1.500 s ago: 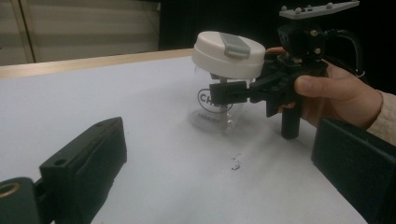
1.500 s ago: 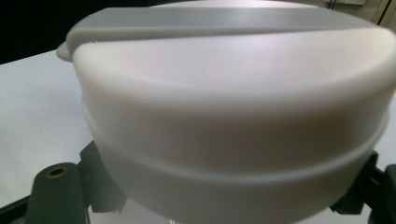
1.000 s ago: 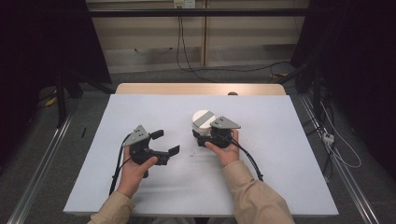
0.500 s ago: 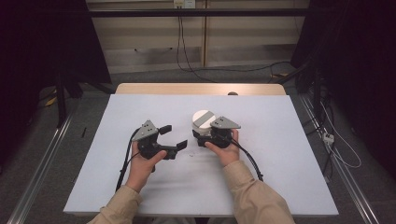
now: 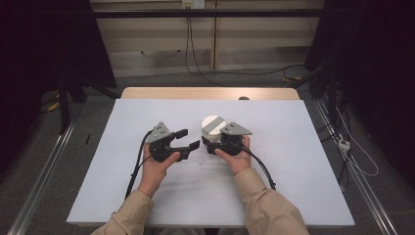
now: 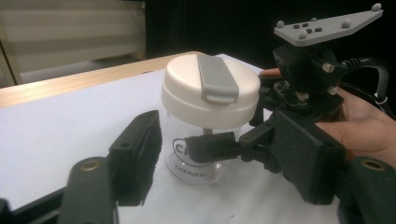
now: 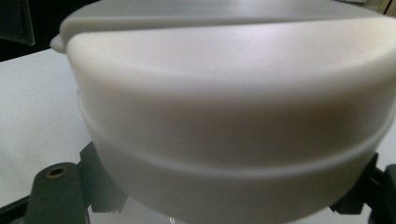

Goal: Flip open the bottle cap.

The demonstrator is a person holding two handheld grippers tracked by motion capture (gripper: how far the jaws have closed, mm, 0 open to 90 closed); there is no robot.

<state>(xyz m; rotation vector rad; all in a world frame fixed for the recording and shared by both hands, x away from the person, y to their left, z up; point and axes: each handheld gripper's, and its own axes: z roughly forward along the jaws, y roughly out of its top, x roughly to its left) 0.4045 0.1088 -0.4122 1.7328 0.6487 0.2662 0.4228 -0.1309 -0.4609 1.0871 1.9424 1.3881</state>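
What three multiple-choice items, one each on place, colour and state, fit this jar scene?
1. Where does the jar stand?
A. on the floor
B. on the table, between the right gripper's jaws
C. on a shelf

2. What colour is the strap across the lid?
A. red
B. blue
C. grey

3. How do the left gripper's jaws stand?
A. apart, with nothing between them
B. clamped on the lid
C. clamped on the glass

Answers: 1 B, the left gripper view shows the right gripper's jaws gripping the glass on the tabletop. 2 C, the strap is grey on a cream lid. 3 A, the jaws, which have just been closing, sit short of the jar.
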